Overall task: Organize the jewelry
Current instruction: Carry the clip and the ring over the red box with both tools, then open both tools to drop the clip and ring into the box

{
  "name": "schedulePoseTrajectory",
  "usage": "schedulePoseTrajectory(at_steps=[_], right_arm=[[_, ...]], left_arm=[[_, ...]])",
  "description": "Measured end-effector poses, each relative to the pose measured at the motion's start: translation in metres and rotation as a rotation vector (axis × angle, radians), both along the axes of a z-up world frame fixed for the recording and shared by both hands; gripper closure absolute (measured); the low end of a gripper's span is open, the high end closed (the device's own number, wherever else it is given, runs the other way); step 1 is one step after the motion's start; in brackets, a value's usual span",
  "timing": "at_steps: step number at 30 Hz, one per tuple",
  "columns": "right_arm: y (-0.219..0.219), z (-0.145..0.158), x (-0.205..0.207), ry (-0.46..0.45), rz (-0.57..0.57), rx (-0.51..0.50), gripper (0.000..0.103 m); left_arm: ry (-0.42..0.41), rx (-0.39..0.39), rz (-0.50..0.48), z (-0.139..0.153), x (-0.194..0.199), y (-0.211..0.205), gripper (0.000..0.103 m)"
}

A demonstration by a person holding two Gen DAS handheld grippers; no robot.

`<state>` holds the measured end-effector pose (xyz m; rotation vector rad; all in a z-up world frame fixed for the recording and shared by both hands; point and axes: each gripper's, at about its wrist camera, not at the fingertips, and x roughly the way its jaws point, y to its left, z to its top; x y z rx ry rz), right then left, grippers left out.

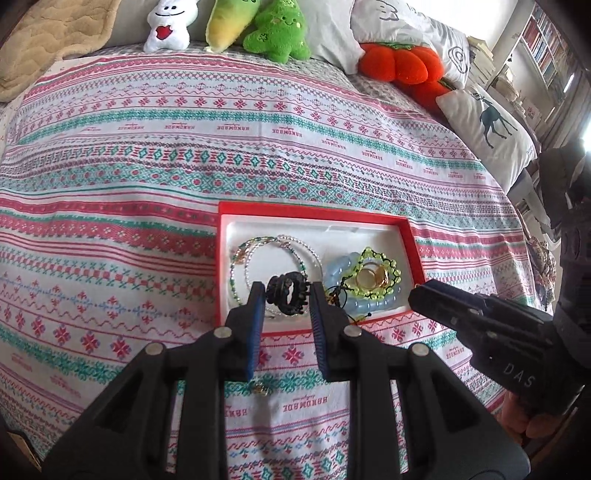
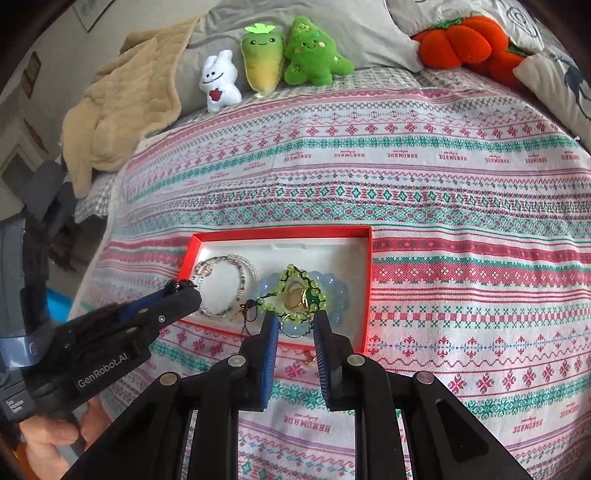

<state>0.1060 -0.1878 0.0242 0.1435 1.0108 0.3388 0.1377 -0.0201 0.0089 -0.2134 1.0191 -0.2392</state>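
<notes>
A red box with a white liner (image 1: 236, 221) (image 2: 364, 258) lies on the patterned bedspread. It holds beaded bracelets (image 1: 258, 251) (image 2: 229, 280), a blue bead bracelet (image 1: 340, 269) (image 2: 340, 295), a yellow-green bead bracelet (image 1: 384, 273) (image 2: 295, 284) and gold rings (image 1: 369, 278) (image 2: 295, 295). My left gripper (image 1: 287, 295) (image 2: 184, 288) holds a black hair claw (image 1: 288, 297) (image 2: 181, 284) between its fingers over the box's near left part. My right gripper (image 2: 295, 325) (image 1: 417, 295) is open and empty above the box's near edge. A small gold piece (image 1: 259, 388) (image 2: 310, 360) lies on the bedspread in front of the box.
Plush toys (image 1: 258, 26) (image 2: 280, 59), an orange pumpkin cushion (image 1: 402, 62) (image 2: 461, 40) and pillows (image 1: 487, 122) line the far side of the bed. A beige blanket (image 2: 118, 110) lies at the far left. Bookshelves (image 1: 546, 48) stand at the right.
</notes>
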Motion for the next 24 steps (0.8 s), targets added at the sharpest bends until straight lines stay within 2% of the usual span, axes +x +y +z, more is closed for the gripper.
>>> schedulePoseTrajectory(at_steps=[6,10,12,14,15,24], right_arm=[[-0.003,-0.004,0.009,0.012,0.008,0.019,0.083],[-0.007,-0.004,0.012,0.031,-0.005,0.037,0.08],[-0.008,-0.002,0.012,0.032,-0.006,0.042,0.073],[-0.01,0.0,0.01,0.027,-0.006,0.047,0.047],[-0.01,0.003,0.008,0.017,-0.008,0.049,0.045],[-0.014,0.011,-0.007,-0.002,0.011,0.011,0.044]], left_arm=[[-0.026,0.02,-0.013,0.001,0.002,-0.007,0.077],[-0.03,0.033,-0.008,0.002,0.002,-0.007,0.067],[-0.032,0.038,-0.005,0.004,0.001,-0.006,0.064],[-0.033,0.044,-0.004,0.006,-0.001,-0.006,0.063],[-0.033,0.049,-0.003,0.007,-0.002,-0.005,0.062],[-0.041,0.116,-0.011,0.016,-0.02,0.003,0.038]])
